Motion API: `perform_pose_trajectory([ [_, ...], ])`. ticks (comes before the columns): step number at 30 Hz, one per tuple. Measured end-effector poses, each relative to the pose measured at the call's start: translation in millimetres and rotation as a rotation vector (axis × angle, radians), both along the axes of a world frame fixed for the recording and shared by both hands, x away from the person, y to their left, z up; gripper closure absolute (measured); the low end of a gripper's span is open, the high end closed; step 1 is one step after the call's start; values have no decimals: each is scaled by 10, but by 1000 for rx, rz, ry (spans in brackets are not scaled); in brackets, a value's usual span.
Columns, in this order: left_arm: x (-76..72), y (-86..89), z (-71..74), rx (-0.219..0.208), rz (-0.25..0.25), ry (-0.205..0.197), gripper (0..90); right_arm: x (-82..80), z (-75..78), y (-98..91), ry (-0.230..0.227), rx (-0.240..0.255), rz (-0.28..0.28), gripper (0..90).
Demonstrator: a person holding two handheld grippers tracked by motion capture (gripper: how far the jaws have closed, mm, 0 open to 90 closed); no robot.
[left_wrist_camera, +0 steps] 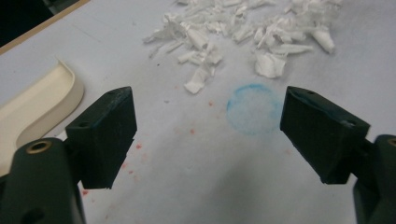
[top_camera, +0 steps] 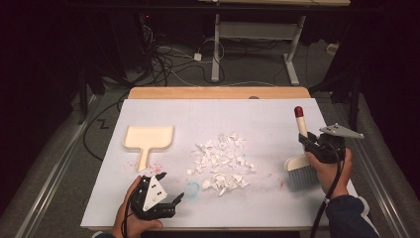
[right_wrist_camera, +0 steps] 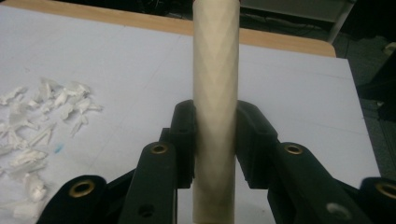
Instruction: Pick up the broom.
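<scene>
Our left gripper (top_camera: pixel 173 200) rests at six o'clock on the white table cover (top_camera: pixel 257 111), jaws wide and empty, waiting near the cream plastic dustpan (top_camera: pixel 147 138) at nine o'clock. Our right gripper (top_camera: pixel 308 139), at three o'clock, clamps the cream handle of the grey-bristled hand brush (top_camera: pixel 300 168). We judge it poised to sweep the torn white paper scraps (top_camera: pixel 222 159) at centre toward the pan.

dustpan (top_camera: pixel 148 138) left on table (top_camera: pixel 257 111) | paper scraps (top_camera: pixel 221 161) centre | brush (top_camera: pixel 301 163) right of scraps

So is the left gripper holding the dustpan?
No, the left gripper is open over bare table, with the dustpan lying apart beside it.
</scene>
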State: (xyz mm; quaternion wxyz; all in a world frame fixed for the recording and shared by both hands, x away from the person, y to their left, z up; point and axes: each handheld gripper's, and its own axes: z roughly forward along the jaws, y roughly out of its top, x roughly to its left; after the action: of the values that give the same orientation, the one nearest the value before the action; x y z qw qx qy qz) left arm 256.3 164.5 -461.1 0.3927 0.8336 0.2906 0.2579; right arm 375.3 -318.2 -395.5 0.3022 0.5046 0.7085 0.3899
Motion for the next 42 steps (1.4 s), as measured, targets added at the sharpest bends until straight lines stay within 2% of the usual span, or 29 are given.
perform_pose_trajectory([
  [5,28,-81,59,-18,-16,0,187,-101,131,39,-54,9,9,716],
  [16,59,-243,229,-75,-56,-28,189,-254,269,226,-104,-15,63,715],
  [18,63,-307,270,-76,-63,-33,190,-309,312,261,-127,-9,68,715],
  [20,67,-384,309,-83,-81,-38,190,-397,388,317,-176,5,83,715],
  [22,79,-480,356,-80,-90,-57,190,-423,420,342,-178,4,96,715],
  [23,89,-538,377,-81,-96,-58,190,-484,465,382,-211,28,108,715],
  [25,110,-665,418,-97,-119,-40,190,-498,485,415,-202,20,125,715],
  [27,124,-798,462,-111,-150,-37,190,-548,500,471,-226,36,137,715],
  [28,127,-872,482,-121,-165,-35,190,-574,513,540,-213,31,164,715],
  [29,127,-940,504,-135,-188,-35,190,-601,511,566,-227,49,165,715],
  [31,136,-1082,550,-168,-219,-25,191,-618,512,603,-229,48,177,714],
  [32,142,-1155,573,-188,-235,-18,193,-634,511,648,-216,42,193,714],
  [33,151,-1226,594,-209,-248,-9,197,-683,497,727,-232,53,212,714],
  [34,163,-1297,614,-226,-258,0,197,-683,497,727,-232,53,212,714],
  [36,190,-1425,637,-272,-287,25,208,-748,473,876,-225,50,253,714],
  [37,203,-1492,638,-280,-289,31,208,-748,473,876,-225,50,253,714],
  [38,218,-1553,633,-288,-289,41,224,-786,452,980,-224,38,278,714],
  [40,257,-1642,606,-314,-293,76,244,-819,428,1072,-225,34,302,714],
  [41,275,-1679,588,-313,-280,86,244,-819,428,1072,-225,34,302,714],
  [42,293,-1700,570,-312,-273,96,287,-850,398,1148,-227,29,316,714],
])
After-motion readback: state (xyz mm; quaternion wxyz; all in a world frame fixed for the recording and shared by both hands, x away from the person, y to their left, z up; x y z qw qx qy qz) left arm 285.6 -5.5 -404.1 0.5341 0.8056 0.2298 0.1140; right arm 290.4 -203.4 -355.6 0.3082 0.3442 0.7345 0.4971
